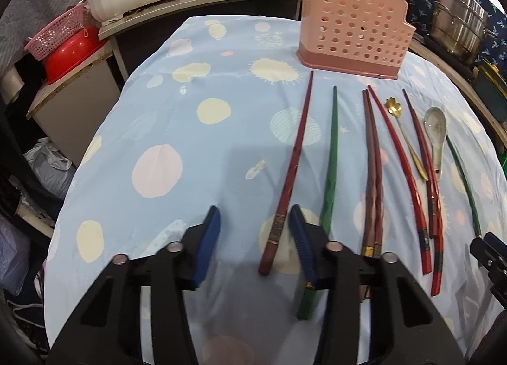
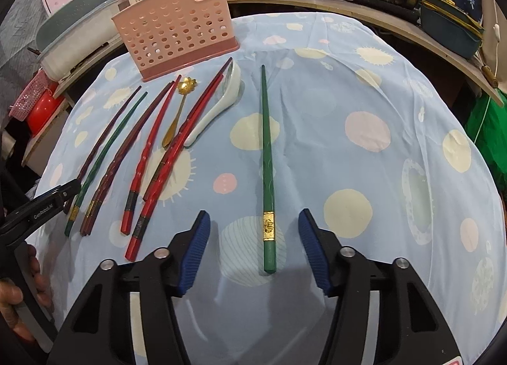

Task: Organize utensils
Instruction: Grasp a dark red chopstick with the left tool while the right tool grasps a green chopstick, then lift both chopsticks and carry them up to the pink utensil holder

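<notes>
- Left wrist view: left gripper part open, nothing clamped; dark red chopstick lying between the pads, handle end close to the right pad, no visible squeeze
- Green chopstick just beside at 3 o'clock, lower end passing under the right finger; risk of trapping or dragging it on closing
- Right wrist view: right gripper also part open, empty; lone green chopstick on the tablecloth between the pads, clear gap on both sides
- Pink perforated holder upright at 11 o'clock, nothing seen inside yet; none of the utensils sorted so far
- Remaining chopsticks, gold spoon and ceramic spoon bunched at 10 o'clock, some overlapping
- Risks: thin stick rolling or pivoting out if pinched at the very end; soft cloth bunching into the pads on a low approach; long stick swinging into the holder wall and tipping it; both hands lifting at once likely to cross near the holder
</notes>
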